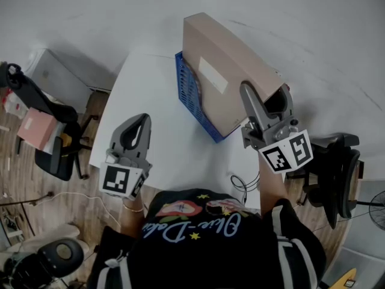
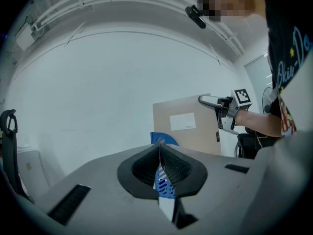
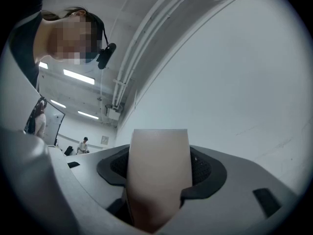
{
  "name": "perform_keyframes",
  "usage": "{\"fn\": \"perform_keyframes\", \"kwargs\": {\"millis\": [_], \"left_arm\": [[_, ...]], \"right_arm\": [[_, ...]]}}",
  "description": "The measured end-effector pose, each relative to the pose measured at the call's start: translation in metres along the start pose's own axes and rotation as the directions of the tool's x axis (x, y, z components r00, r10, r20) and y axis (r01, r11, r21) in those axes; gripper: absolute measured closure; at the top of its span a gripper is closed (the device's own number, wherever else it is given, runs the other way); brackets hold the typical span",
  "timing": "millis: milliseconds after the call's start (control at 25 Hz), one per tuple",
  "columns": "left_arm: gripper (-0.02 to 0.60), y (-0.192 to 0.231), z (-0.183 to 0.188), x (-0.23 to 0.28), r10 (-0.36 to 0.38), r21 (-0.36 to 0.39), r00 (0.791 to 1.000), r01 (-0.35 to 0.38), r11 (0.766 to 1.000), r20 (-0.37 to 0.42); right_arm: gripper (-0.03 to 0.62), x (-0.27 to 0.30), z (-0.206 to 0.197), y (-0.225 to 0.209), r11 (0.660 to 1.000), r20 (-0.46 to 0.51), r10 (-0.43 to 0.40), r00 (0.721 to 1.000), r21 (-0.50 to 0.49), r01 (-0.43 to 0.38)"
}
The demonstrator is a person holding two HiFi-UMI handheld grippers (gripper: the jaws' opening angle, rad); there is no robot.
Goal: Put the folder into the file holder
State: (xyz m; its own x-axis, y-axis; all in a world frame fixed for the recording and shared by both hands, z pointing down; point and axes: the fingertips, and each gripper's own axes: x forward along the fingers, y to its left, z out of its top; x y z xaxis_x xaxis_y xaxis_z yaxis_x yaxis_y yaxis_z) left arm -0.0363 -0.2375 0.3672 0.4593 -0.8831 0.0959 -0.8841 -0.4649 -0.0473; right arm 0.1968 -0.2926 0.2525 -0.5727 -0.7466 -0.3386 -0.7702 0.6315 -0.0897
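One thick tan folder (image 1: 224, 53) bearing a white label (image 1: 213, 76), clamped in right tool (image 1: 255, 100).

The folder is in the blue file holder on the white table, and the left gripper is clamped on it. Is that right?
Not quite: the right gripper is clamped on the folder, as the right gripper view shows. It is indeed in the blue file holder on the white table.

Black shirt (image 1: 198, 251): pale blue cursive lettering across chest, not clearly legible. Folder (image 1: 231, 59): white label (image 1: 213, 76), print too small to read. Left marker cube (image 1: 119, 180), right marker cube (image 1: 287, 152): black-and-white square code patterns, no letters or numbers.
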Motion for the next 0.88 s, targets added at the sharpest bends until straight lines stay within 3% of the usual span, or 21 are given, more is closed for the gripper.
{"fn": "perform_keyframes", "kwargs": {"millis": [880], "left_arm": [[0.577, -0.0049, -0.0008, 0.0066, -0.022, 0.002, 1.0, 0.022, 1.0, -0.005]], "right_arm": [[0.321, -0.0046, -0.0086, 0.0024, 1.0, -0.005, 0.011, 1.0, -0.009, -0.011]]}}
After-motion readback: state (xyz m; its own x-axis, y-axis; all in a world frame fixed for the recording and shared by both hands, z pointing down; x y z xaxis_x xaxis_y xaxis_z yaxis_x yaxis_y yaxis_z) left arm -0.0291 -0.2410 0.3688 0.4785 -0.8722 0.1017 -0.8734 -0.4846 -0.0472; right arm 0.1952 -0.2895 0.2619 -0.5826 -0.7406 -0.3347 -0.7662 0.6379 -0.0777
